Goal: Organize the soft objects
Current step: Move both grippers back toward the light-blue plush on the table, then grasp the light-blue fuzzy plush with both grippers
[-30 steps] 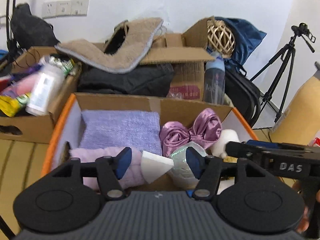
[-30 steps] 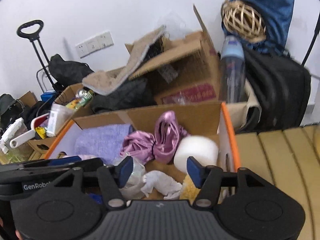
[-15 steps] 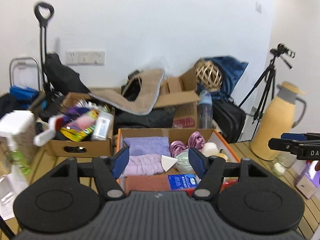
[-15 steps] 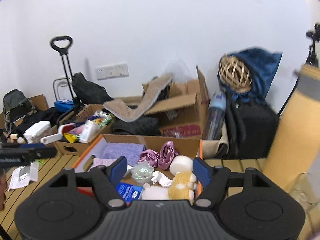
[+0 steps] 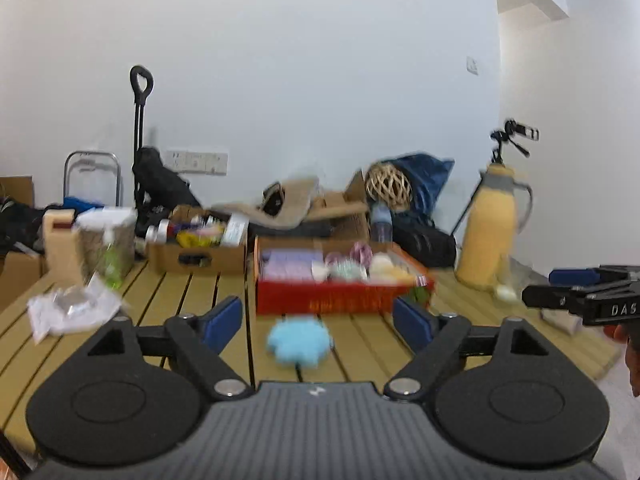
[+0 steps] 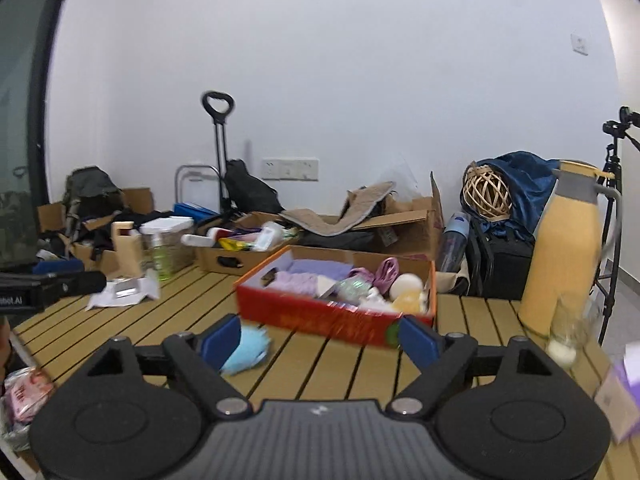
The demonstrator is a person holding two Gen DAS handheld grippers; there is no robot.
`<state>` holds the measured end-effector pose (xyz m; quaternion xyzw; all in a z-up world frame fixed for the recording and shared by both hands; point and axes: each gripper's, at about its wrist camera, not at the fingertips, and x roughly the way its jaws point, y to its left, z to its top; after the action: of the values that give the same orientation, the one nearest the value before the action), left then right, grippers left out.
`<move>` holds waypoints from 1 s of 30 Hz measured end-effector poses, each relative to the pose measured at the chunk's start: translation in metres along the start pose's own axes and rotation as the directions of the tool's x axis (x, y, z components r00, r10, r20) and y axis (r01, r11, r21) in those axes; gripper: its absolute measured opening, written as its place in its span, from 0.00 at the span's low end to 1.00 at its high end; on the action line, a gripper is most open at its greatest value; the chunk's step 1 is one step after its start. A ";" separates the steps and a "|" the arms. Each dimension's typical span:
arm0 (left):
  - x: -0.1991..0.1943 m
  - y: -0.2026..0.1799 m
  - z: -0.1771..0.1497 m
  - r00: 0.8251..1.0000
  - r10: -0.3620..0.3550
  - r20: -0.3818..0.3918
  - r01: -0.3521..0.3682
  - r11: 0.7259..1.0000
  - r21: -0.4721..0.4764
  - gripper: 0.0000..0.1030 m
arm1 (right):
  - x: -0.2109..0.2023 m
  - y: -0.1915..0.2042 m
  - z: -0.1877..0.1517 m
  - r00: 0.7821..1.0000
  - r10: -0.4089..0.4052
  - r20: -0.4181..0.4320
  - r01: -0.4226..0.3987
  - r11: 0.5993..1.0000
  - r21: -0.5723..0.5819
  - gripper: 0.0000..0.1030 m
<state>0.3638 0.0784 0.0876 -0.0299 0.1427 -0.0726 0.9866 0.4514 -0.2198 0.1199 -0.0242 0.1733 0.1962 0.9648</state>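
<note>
Left gripper (image 5: pixel 316 322): jaws wide apart, empty, aimed over the blue sponge (image 5: pixel 299 342). Right gripper (image 6: pixel 320 338): jaws wide apart, empty. Blue sponge: loose on the slatted table (image 6: pixel 320 364), just in front of the red box (image 6: pixel 332 316), outside it. Red box: holds lilac towels (image 6: pixel 298 278), purple satin scrunchies (image 6: pixel 382 272), a white foam ball (image 6: pixel 406 284). Glass jar (image 6: pixel 568 330): right of the box, beside the yellow thermos (image 6: pixel 560 260). Risk: sponge may squash and slip from a shallow pinch; a right-side sweep could topple the jar.
</note>
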 end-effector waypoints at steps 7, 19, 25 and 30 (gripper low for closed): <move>-0.051 -0.001 -0.049 0.997 -0.011 -0.071 0.007 0.998 -0.067 0.85 | -0.075 0.035 -0.080 0.999 0.029 -0.018 -0.028 0.998 0.050 0.89; -0.036 0.003 -0.058 0.996 0.003 -0.086 -0.009 0.998 -0.061 0.87 | -0.076 0.054 -0.101 0.998 0.051 -0.030 -0.048 0.996 0.079 0.89; 0.027 0.030 -0.055 0.990 0.017 -0.141 -0.030 0.996 -0.085 0.86 | -0.028 0.049 -0.099 0.997 0.070 -0.018 -0.067 0.991 0.117 0.87; 0.091 0.056 -0.036 0.987 -0.061 -0.148 0.043 0.992 -0.117 0.77 | 0.045 0.045 -0.084 0.990 0.106 -0.097 -0.089 0.982 0.169 0.78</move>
<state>0.4474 0.1186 0.0234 -0.0839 0.2201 -0.0923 0.9675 0.4457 -0.1718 0.0270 0.0534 0.2407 0.2268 0.9422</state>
